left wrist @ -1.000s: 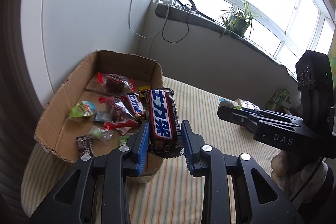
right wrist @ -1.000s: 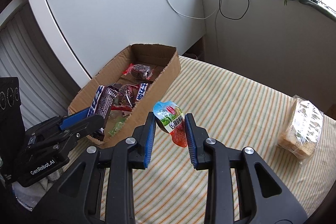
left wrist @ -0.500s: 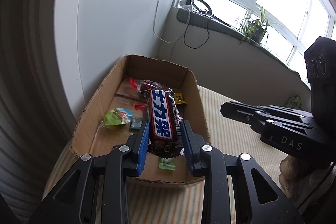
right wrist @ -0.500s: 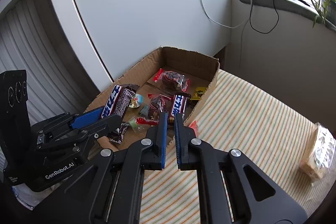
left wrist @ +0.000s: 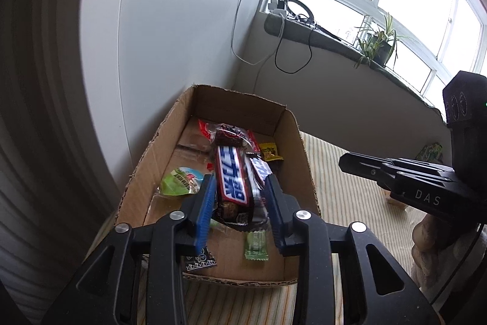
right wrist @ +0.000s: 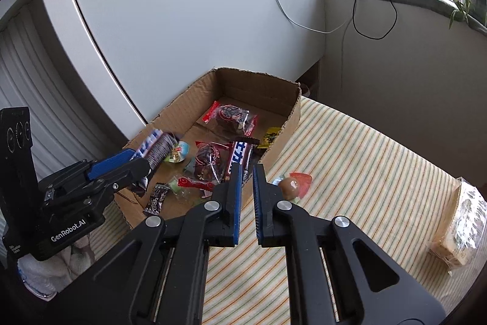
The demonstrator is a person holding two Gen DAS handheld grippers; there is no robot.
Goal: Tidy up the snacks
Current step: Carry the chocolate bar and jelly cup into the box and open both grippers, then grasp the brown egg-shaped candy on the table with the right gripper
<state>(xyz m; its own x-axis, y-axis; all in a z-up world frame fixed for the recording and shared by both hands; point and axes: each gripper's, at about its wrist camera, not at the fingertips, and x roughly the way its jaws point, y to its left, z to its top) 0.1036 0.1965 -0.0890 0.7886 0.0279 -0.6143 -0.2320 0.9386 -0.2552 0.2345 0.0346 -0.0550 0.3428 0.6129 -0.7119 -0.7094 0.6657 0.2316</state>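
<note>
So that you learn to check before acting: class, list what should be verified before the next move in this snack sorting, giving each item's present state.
1. Left gripper over the cardboard box: ok.
2. Chocolate bar released: jaws have just been opening and gaps show beside the bar; whether it has dropped, cannot tell.
3. Right gripper free for a pick: ok, shut on nothing.
4. Jelly cup inside the box: not ok, it lies on the striped cloth beside the box wall.
5. Wrapped cake pack boxed: not ok, it lies on the cloth.

A home room — potted plant (left wrist: 377, 46) on the windowsill (left wrist: 334, 37), striped tablecloth (right wrist: 365, 172).
</note>
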